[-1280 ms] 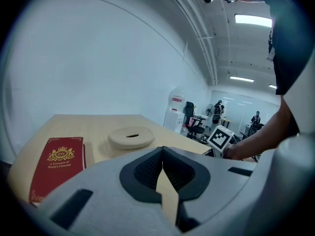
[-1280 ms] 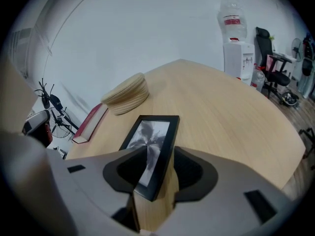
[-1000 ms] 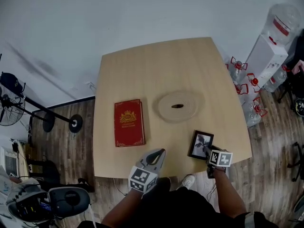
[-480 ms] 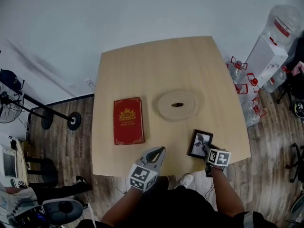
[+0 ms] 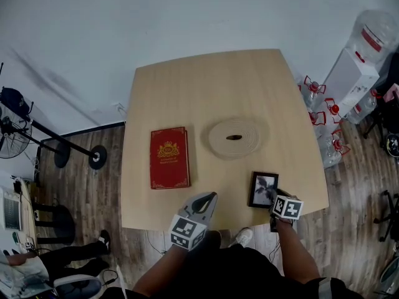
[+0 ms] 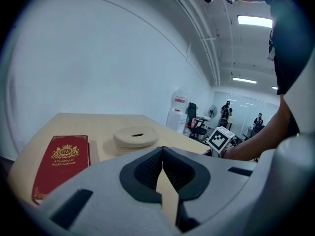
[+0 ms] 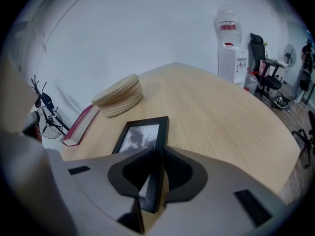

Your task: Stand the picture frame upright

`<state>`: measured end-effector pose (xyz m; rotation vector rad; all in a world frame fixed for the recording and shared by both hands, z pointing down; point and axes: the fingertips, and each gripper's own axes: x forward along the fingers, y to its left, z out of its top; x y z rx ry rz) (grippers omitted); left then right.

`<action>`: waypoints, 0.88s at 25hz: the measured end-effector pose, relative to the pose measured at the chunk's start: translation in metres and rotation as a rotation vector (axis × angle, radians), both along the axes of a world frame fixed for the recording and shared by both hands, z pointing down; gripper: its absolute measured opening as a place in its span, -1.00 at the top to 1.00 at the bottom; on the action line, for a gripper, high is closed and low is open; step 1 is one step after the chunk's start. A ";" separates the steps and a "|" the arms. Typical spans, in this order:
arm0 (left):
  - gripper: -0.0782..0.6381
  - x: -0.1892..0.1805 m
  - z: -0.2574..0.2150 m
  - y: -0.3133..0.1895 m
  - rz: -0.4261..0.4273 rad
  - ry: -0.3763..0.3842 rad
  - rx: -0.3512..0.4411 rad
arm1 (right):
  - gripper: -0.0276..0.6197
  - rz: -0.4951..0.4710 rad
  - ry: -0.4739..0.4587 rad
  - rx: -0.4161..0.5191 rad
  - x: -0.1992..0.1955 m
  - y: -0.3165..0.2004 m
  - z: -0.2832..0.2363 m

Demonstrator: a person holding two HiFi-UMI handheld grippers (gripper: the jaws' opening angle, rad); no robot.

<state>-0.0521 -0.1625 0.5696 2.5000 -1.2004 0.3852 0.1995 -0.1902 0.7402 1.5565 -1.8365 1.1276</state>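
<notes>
Black picture frame (image 5: 263, 187), flat at the surface's (image 5: 206, 86) five o'clock, could twist loose because the right hand-held gripper (image 5: 272, 197), its jaws just now closing, pinches only its thin edge, while the left hand-held gripper (image 5: 209, 197) idles pressed together.

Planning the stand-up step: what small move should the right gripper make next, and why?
Probably raise the gripped edge to tip it up: the right gripper has just been closing its jaws onto an edge of the picture frame, which looks to lie flat on the table.

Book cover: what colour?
The book is red with a gold crest; best seen in the left gripper view.
</notes>
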 end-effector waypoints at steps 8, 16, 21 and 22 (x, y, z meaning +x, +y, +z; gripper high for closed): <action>0.77 0.002 -0.001 0.000 0.002 0.000 0.004 | 0.71 -0.071 0.047 0.087 -0.005 -0.006 -0.026; 0.77 0.004 -0.001 0.001 0.004 0.001 0.006 | 0.71 -0.097 0.017 0.208 -0.014 -0.024 -0.073; 0.77 0.001 -0.003 0.001 -0.006 -0.001 0.008 | 0.71 -0.117 -0.019 0.275 -0.028 -0.039 -0.102; 0.77 0.000 -0.003 0.001 -0.008 -0.001 0.008 | 0.71 -0.124 -0.024 0.286 -0.031 -0.042 -0.106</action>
